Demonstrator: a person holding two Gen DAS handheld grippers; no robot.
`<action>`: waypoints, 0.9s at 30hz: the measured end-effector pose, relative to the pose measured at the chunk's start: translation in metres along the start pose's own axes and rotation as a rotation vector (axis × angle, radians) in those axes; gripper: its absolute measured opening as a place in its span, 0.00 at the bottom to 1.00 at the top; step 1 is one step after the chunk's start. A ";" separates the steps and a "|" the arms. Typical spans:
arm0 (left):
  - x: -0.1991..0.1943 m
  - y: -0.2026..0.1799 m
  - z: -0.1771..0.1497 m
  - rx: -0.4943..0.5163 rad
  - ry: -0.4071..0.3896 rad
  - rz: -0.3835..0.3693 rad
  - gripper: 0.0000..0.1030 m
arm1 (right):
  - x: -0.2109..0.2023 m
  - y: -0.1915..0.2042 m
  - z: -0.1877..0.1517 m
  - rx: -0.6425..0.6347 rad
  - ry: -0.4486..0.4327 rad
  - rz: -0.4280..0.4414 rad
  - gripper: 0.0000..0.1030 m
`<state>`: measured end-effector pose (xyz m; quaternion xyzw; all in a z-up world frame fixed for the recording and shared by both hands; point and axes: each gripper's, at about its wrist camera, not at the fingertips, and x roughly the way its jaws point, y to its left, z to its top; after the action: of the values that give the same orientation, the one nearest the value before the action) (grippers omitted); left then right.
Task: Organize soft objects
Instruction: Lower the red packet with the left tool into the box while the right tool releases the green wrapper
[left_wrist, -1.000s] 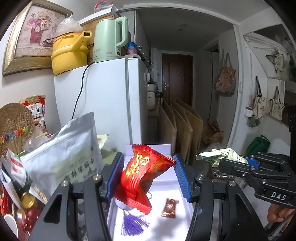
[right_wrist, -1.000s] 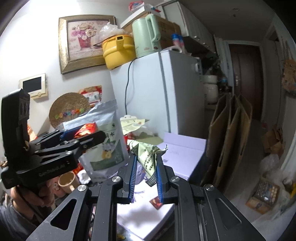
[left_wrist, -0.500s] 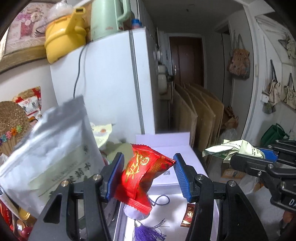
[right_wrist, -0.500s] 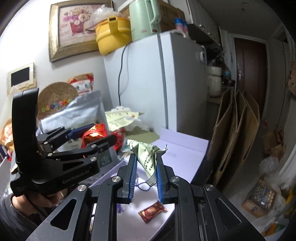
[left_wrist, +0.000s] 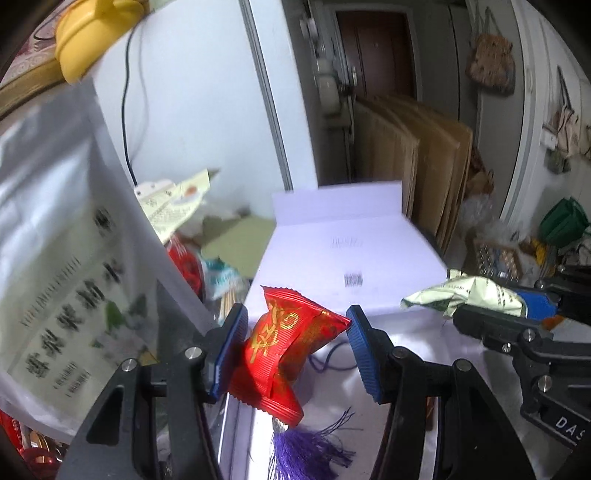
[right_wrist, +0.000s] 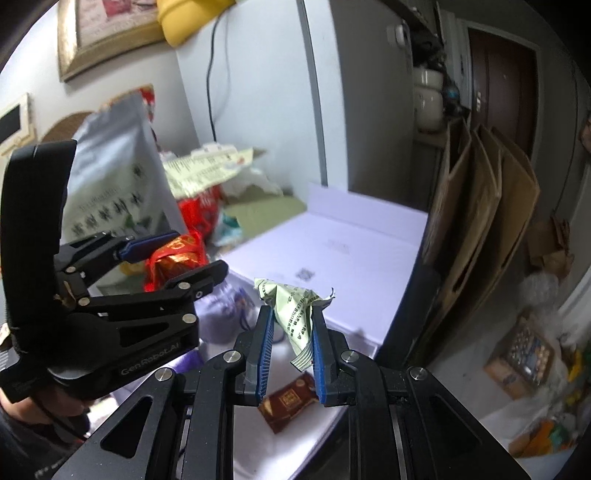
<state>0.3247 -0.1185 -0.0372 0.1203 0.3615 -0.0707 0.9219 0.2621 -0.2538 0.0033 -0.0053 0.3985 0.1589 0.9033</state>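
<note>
My left gripper (left_wrist: 295, 332) is shut on a red candy packet (left_wrist: 288, 347) with gold lettering, held above a white box (left_wrist: 351, 251); it also shows in the right wrist view (right_wrist: 173, 254). My right gripper (right_wrist: 291, 332) is shut on a pale green crumpled packet (right_wrist: 295, 306), also seen in the left wrist view (left_wrist: 469, 291) at right. A purple tassel (left_wrist: 306, 450) and a purple pouch (right_wrist: 225, 302) lie on the white surface below. A small brown packet (right_wrist: 288, 398) lies under my right gripper.
A large silver bag (left_wrist: 62, 258) stands at the left beside red snack packs (right_wrist: 199, 206). A white fridge (left_wrist: 207, 92) is behind. Flattened cardboard (right_wrist: 480, 206) leans at the right. The white box's right edge drops to the floor.
Both grippers have tilted and moved down toward the white box, still holding their packets. The right gripper's jaws stand a little wider around the green packet.
</note>
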 end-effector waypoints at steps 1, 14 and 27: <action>0.003 0.000 -0.002 0.001 0.012 -0.002 0.53 | 0.004 -0.001 -0.002 0.001 0.009 -0.004 0.19; 0.040 0.001 -0.023 -0.035 0.134 -0.037 0.54 | 0.039 -0.015 -0.022 0.039 0.106 0.003 0.21; 0.000 -0.003 -0.011 -0.009 0.037 0.022 0.75 | 0.025 -0.007 -0.017 0.019 0.092 0.001 0.22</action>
<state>0.3169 -0.1186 -0.0454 0.1213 0.3777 -0.0568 0.9162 0.2673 -0.2556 -0.0273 -0.0040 0.4410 0.1551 0.8840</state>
